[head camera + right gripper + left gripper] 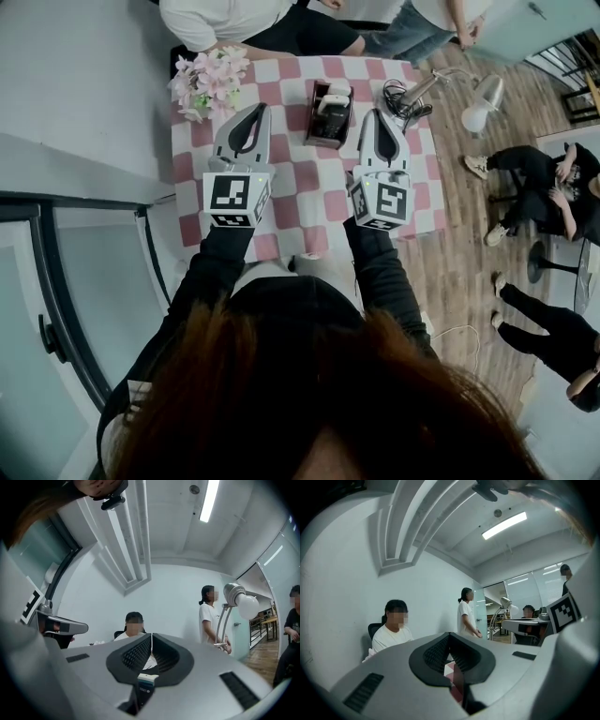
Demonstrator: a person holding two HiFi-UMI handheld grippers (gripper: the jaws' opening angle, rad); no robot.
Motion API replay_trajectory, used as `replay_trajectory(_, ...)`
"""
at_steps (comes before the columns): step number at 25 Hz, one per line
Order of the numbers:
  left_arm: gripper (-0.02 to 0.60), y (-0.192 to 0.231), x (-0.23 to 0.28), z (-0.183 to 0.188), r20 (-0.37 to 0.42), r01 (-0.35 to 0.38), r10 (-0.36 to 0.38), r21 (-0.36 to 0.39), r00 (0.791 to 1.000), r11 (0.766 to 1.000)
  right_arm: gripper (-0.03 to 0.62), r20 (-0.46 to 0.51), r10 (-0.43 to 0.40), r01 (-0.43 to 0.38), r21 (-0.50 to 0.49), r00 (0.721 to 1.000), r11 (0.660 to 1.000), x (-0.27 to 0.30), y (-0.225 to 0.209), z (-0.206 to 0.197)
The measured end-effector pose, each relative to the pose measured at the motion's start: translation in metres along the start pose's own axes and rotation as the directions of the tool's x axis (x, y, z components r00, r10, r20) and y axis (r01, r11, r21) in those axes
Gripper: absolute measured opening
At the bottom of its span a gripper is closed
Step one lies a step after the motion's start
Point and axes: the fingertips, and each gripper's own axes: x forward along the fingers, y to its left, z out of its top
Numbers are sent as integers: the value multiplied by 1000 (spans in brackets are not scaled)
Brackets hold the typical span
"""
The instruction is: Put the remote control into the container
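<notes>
On the pink-and-white checked table [309, 187] stands a dark container [327, 120], and a pale remote control [336, 99] sticks up inside it. My left gripper [259, 107] hangs left of the container, its jaws together and nothing between them. To the container's right, my right gripper [375, 113] is also shut and empty. In the left gripper view the left gripper [450, 634] points level across the room, tips meeting. In the right gripper view the right gripper [152, 634] has its tips meeting too, and a small white-topped dark thing [147, 680] shows through the gap below them.
A bunch of pale pink flowers [208, 80] sits at the table's far left corner, a tangle of cable [403, 97] at its far right. A desk lamp [478, 105] leans just past the right edge. People sit or stand beyond the table and on the wooden floor [450, 244] to the right.
</notes>
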Motion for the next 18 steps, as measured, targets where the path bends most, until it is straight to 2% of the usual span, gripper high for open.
replay_trajectory(18,-2,-8,-8,-1,0,25,-25,1,1000,1000,18,5,31,-31,-6,1000,999,-11,14,14)
